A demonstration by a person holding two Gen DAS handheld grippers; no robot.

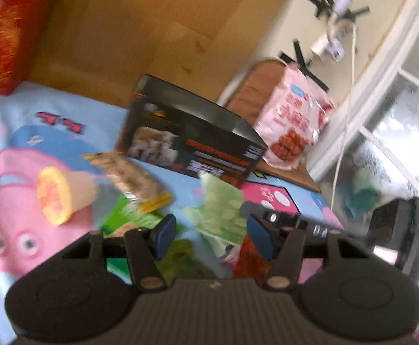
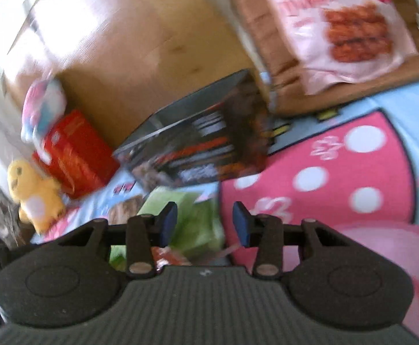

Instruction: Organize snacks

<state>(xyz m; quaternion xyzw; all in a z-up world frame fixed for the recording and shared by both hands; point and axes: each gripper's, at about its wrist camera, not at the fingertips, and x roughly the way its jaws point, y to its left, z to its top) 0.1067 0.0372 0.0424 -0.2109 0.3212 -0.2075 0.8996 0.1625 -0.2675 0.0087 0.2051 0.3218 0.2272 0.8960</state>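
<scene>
Loose snacks lie on a cartoon bedspread [image 1: 36,100]. My left gripper [image 1: 211,237] is open above the pile, nothing between its blue pads. Just beyond it is a crumpled pale green packet [image 1: 221,210], with a red packet [image 1: 249,258] and a dark green one [image 1: 129,215] beneath. A biscuit pack [image 1: 131,175] and an orange-lidded cup [image 1: 57,192] lie to the left. My right gripper [image 2: 205,224] is open around the pale green packet [image 2: 192,221]; its right pad stands clear of it. A black box [image 1: 192,141] [image 2: 198,143] lies behind.
A large cardboard box [image 1: 123,28] stands at the back with a red carton [image 1: 5,28] [image 2: 74,149] beside it. A pink bag of fried snacks [image 1: 293,120] [image 2: 347,28] leans on a brown cushion. A yellow plush toy [image 2: 34,192] sits left. A glazed door [image 1: 396,115] is at the right.
</scene>
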